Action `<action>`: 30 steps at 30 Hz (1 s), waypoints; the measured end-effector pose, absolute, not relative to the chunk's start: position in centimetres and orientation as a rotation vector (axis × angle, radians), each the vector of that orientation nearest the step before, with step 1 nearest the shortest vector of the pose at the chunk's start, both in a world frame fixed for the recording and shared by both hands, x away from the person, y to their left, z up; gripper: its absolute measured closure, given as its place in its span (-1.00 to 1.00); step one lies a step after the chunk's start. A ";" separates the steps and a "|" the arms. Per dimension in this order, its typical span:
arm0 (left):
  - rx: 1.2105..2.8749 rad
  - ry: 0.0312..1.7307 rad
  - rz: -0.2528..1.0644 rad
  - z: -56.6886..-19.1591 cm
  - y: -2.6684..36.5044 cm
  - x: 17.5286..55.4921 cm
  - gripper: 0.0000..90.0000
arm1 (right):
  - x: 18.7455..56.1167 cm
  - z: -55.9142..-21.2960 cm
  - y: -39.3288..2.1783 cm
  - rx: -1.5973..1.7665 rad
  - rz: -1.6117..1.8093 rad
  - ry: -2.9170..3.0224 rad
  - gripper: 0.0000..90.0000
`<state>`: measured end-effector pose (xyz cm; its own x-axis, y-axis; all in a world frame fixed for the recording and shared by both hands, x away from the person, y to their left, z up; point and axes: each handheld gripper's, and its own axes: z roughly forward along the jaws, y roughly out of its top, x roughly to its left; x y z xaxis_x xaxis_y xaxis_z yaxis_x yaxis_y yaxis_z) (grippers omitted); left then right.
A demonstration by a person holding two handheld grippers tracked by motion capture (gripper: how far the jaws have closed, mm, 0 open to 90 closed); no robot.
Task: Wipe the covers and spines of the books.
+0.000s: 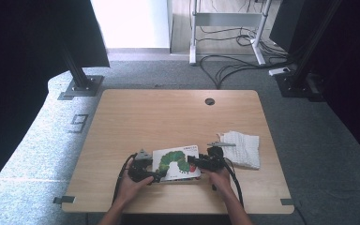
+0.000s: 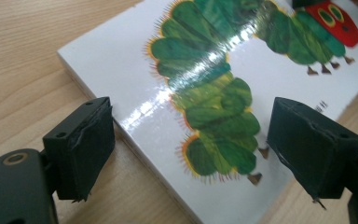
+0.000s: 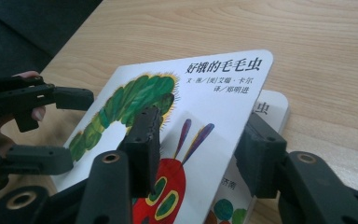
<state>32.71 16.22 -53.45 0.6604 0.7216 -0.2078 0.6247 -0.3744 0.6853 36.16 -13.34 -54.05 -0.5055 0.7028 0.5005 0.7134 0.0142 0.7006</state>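
Nearest to us in the high view, two forearms come in from the bottom edge, each hand carrying a tool over the front part of the worktop (image 1: 136,117). Our left tool (image 1: 155,176) sits at the left edge of a picture book (image 1: 176,162); in the left gripper view its jaws stand released, wide apart, one beside the book's (image 2: 135,70) edge over bare wood and the other over the white cover, neither pressing on it. Our right tool (image 1: 196,163) is at the book's right edge. In the right gripper view the front cover (image 3: 200,107) is lifted clear of the pages beneath, and the right tool (image 3: 198,154) has one jaw on the printed face and the other behind the cover's edge; whether the pads actually clamp the board we cannot tell. The cover shows a green caterpillar with a red head, and above it the Chinese title reads 好饿的毛毛虫, with two smaller lines of credits below that seem to end in 卡尔 and 郑明进. The page underneath repeats part of the title. Farther right lies a folded white cloth (image 1: 242,146), just beside our right tool. Toward the far edge of the worktop is a round cable hole (image 1: 209,101). On the carpet left of the worktop a mark reads like the digit 9 (image 1: 78,123).
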 end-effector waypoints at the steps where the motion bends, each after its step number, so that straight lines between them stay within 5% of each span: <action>1: 2.114 1.027 0.160 -53.4 16.2 32.6 -0.67 | 36.2 -54.0 -13.4 -1.551 -1.560 -2.226 0.21; 30: 2.187 0.957 0.142 -53.3 16.3 31.0 -0.74 | 35.7 -52.4 -13.6 -1.403 -1.742 -2.141 0.63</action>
<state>31.01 16.27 -53.33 0.7165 0.6743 -0.1789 0.5934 -0.4543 0.6644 35.73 -13.65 -52.44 -0.5888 0.6008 0.5407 0.6516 -0.0429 0.7573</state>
